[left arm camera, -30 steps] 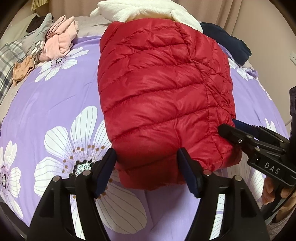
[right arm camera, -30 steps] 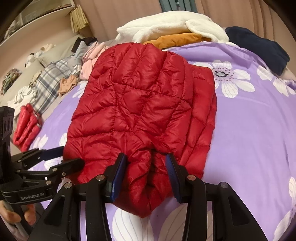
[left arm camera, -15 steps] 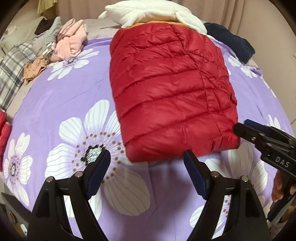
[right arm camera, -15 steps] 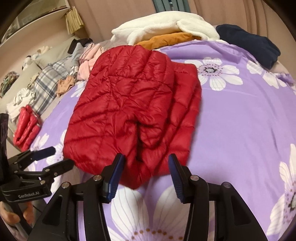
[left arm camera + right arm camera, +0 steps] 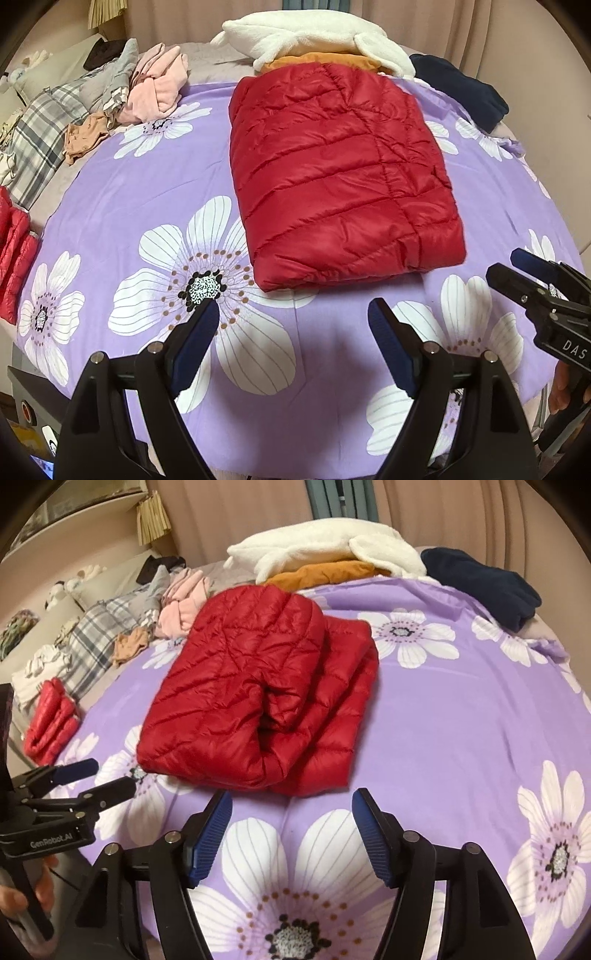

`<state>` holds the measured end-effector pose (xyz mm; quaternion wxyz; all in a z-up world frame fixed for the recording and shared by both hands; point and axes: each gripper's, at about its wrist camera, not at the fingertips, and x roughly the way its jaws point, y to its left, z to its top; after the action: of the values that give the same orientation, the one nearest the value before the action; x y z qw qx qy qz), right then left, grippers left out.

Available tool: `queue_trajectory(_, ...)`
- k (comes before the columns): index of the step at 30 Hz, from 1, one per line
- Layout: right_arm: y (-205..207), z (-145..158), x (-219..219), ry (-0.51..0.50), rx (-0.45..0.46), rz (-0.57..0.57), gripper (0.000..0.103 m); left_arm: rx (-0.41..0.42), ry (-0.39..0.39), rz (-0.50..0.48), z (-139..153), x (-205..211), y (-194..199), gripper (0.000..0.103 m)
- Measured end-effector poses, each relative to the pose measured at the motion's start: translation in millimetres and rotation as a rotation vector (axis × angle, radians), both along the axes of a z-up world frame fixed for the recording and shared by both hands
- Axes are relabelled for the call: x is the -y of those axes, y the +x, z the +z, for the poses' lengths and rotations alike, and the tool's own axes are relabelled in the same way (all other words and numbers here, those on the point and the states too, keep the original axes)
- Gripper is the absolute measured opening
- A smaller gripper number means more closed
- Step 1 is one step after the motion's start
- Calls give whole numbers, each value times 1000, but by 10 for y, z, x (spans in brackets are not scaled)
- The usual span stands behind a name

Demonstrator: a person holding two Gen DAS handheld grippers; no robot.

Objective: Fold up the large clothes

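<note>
Folded red jacket [image 5: 343,173] lies on the bed [image 5: 140,192], both my grippers clear of it.

My left gripper [image 5: 293,325] and right gripper [image 5: 291,825] hover just short of the jacket's near edge. The fingers [image 5: 212,830] of both have just been opening and stand wide, with nothing between them but the purple flowered cover. The jacket lies flat in layers in the middle of the bed. Beyond its far end sit a white fleece [image 5: 317,40] over something orange, and a dark garment [image 5: 465,92] to the right.
</note>
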<state>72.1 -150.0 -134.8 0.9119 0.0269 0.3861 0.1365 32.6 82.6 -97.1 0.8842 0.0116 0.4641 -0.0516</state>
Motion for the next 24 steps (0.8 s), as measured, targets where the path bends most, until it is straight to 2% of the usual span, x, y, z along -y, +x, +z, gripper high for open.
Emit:
queue_trajectory(1, -18, 28, 6, 1, 6, -1, 67, 4, -4, -5, 26, 4, -20, 87)
queue_trajectory(3, -63, 82, 9, 3, 20, 0, 68, 22, -4, -1, 81, 16, -63, 99)
queue_trajectory(6, -120, 143, -4, 9, 34, -3, 78, 56, -8, 0, 184, 34, -138, 102)
queue_trajectory(14, -205, 279, -64, 23, 56, 18, 80, 108, -27, 13, 415, -3, -218, 102)
queue_trajectory(16, -209, 310, -70, 39, 55, 22, 90, 122, -20, 18, 461, -4, -241, 102)
queue_trajectory(21, -234, 384, -98, 46, 76, 26, 92, 140, -28, 34, 535, -33, -273, 103)
queue_trajectory(24, -251, 415, -117, 44, 89, 33, 102, 152, -12, 55, 573, -49, -282, 103)
